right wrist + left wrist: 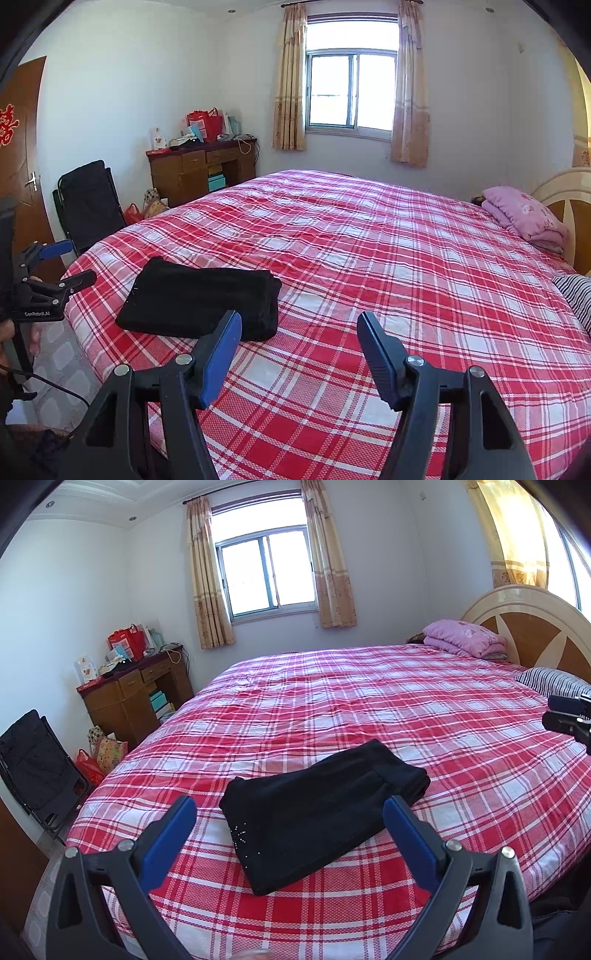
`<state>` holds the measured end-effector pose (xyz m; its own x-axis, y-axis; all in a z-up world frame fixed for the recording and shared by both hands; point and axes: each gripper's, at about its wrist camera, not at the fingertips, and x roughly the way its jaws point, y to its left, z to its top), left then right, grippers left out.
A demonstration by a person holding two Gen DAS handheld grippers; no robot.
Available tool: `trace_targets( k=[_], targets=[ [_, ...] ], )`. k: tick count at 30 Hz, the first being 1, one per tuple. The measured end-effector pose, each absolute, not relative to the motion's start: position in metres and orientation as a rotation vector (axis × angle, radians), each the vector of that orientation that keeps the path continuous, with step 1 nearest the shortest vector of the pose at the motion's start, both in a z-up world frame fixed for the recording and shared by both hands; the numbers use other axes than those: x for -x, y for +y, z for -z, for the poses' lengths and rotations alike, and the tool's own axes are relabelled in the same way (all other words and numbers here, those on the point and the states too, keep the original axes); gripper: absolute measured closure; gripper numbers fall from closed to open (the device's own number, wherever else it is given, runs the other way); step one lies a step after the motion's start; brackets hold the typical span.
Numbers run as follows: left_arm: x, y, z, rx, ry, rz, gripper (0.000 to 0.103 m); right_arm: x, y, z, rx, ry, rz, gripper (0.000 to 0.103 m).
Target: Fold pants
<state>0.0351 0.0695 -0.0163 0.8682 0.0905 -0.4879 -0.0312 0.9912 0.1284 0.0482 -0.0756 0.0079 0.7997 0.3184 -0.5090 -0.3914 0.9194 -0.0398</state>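
Black pants (325,812) folded into a compact stack, lying on the red plaid bedspread (406,709) near the bed's foot corner. Left gripper (290,808) jaws wide, empty, hovering above the stack's near edge, not touching. Right gripper (299,325) also wide, empty, just right of the stack. Left gripper body reads "GenRobot.AI". Red paper character on the door (22,147).
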Motion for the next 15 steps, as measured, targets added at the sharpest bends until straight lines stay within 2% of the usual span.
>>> trace_targets(
  k=[15],
  targets=[
    [-0.0386,0.0743,0.026,-0.116,0.537,-0.08,0.0,-0.0471,-0.0703,-0.0054,0.163,0.52,-0.381,0.036]
  ],
)
